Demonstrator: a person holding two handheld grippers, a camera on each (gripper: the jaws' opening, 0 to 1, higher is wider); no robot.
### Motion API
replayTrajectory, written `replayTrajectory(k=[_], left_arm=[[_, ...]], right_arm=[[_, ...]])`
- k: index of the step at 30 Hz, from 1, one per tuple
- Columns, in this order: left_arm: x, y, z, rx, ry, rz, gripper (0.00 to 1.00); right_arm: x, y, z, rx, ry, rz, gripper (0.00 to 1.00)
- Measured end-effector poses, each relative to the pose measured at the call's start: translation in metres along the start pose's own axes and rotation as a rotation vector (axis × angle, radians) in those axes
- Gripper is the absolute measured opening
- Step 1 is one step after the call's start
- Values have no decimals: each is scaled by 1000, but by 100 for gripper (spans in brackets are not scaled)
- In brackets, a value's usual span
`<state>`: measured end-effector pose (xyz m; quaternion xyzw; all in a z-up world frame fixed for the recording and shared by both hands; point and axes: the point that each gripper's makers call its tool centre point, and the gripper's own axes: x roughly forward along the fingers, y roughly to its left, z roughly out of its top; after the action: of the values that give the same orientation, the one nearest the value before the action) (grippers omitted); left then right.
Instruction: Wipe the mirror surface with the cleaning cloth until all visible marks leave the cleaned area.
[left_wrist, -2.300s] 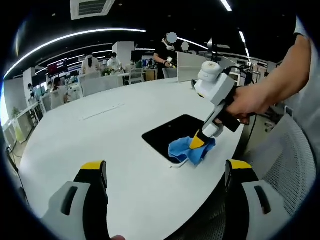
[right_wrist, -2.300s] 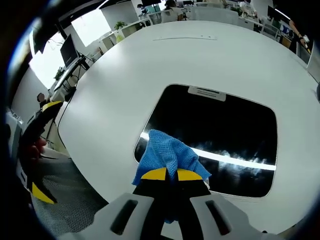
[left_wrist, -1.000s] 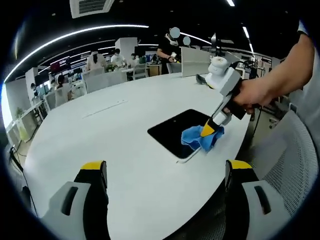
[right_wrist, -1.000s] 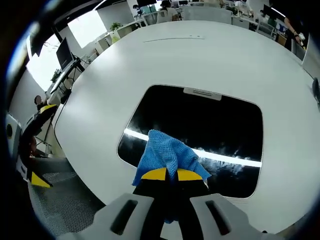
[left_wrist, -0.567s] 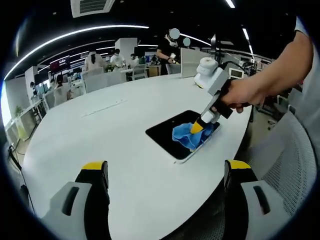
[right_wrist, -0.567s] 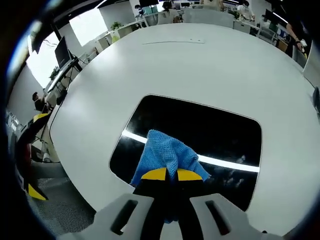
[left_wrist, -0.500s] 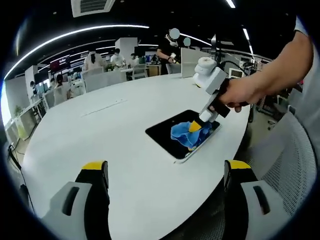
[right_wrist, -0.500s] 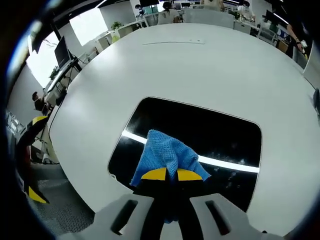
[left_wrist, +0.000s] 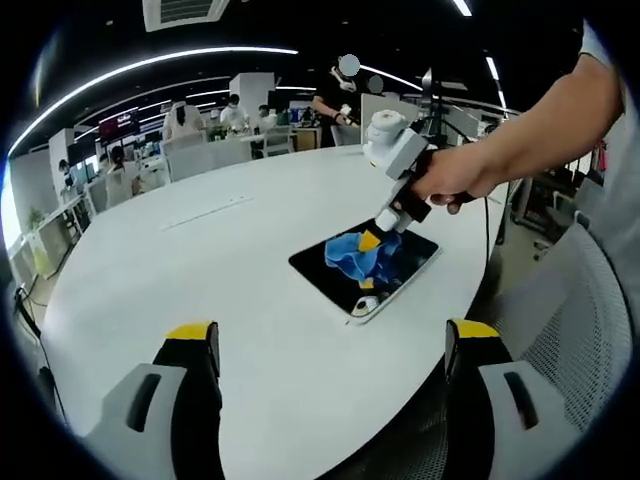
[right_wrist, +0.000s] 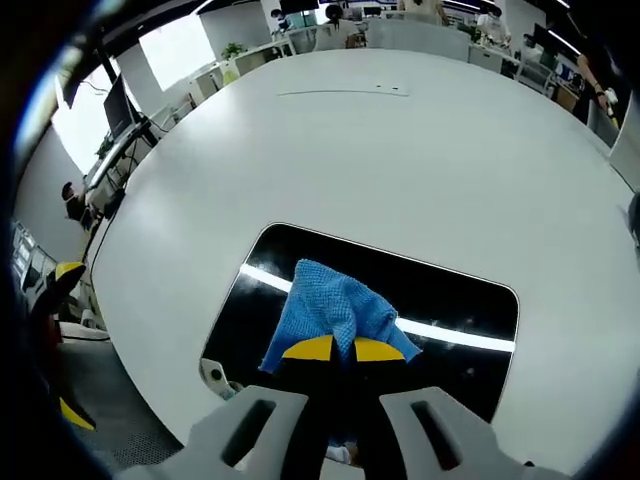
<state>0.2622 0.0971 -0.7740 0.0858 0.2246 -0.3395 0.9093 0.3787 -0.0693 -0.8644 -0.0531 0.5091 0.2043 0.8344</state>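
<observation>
Your right gripper (right_wrist: 334, 349) is clamped on the bunched blue microfibre cloth (right_wrist: 335, 313), pressing it mid-way on the dark rectangular mirror (right_wrist: 450, 300) on the white table (right_wrist: 400, 150), w/ unwiped glass running long to the cloth's right; left gripper (left_wrist: 330, 345) hangs wide open & empty, well apart.

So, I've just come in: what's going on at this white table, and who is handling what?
A person is wiping a dark mirror that lies flat on a round white table. The right gripper is shut on a blue cleaning cloth and presses it onto the mirror's surface; the left gripper view shows the person's hand steering it. The left gripper hangs open above the table's near edge, holding nothing. Whether marks remain on the glass is hard to tell from here.
</observation>
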Motion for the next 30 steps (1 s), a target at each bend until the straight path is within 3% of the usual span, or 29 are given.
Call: replayTrajectory(k=[30], left_arm=[[2, 1, -2, -8, 3, -5, 92]], right_arm=[[23, -17, 43, -36, -16, -35, 0]])
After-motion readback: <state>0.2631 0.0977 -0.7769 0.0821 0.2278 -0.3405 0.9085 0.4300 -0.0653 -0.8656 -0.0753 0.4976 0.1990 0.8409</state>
